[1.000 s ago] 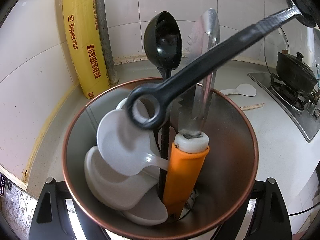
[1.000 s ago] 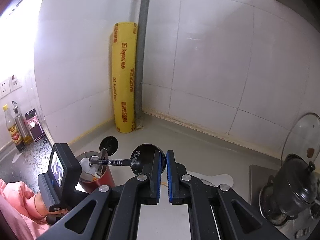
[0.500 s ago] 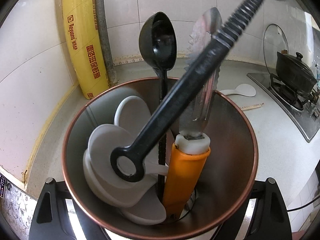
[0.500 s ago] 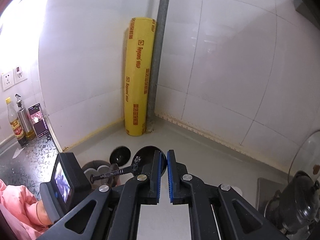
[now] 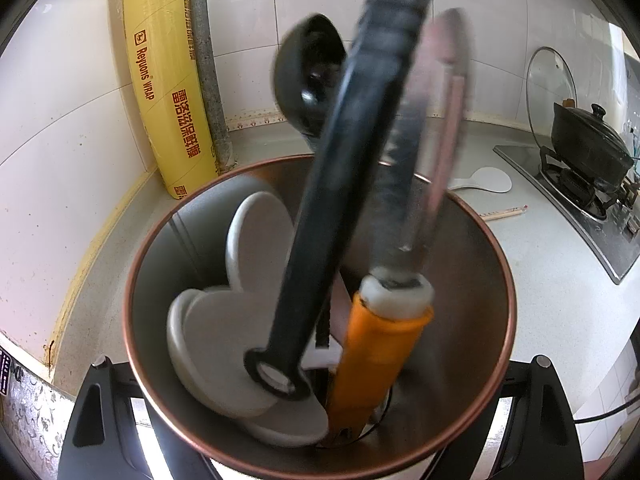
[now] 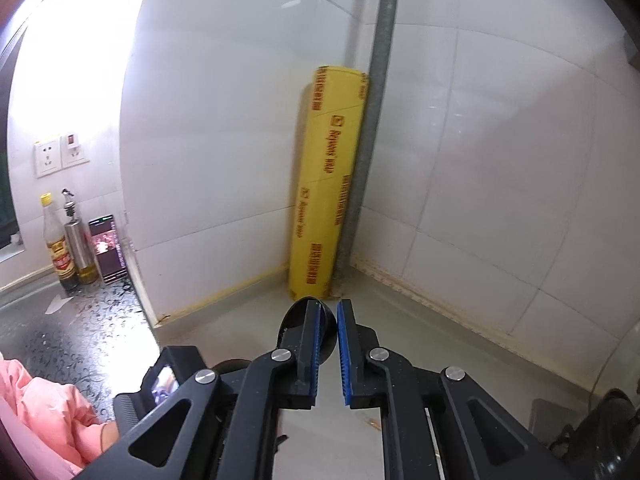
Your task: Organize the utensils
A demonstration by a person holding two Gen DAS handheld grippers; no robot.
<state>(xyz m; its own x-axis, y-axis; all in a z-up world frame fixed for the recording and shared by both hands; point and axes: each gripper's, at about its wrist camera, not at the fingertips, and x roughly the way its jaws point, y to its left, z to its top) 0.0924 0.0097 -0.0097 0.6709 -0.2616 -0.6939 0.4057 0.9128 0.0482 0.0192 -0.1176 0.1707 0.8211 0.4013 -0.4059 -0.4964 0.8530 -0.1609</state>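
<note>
The right gripper (image 6: 328, 322) has its blue-padded jaws a narrow gap apart with nothing between them; a moment ago they were nearly shut beside the head of the black ladle (image 5: 348, 184), whose bowl (image 6: 306, 330) now shows just behind the left pad at lower centre. The ladle has swung from lying across the cup to standing steeply in it, ring end low in the centre of the left wrist frame, so it looks released and this utensil is probably stowed. The left gripper (image 5: 320, 440) is clamped around the copper-rimmed utensil cup (image 5: 480, 296), black fingers showing at the lower left and lower right corners against its wall. Inside the cup stand white rice paddles (image 5: 224, 336) at lower left, an orange-handled tool (image 5: 380, 344) right of centre whose metal blades are blurred, and a second black spoon (image 5: 310, 76) rising at upper centre. Out on the table (image 5: 540, 288), a white paddle (image 5: 486, 180) and a chopstick (image 5: 504, 212) lie at middle right, near the stove (image 5: 592, 200) with its black pot (image 5: 588, 140); these look to be what remains. The yellow wrap roll (image 5: 168, 80) stands in the upper-left corner, clear of the work. The crowded cup may resist another handle.
</note>
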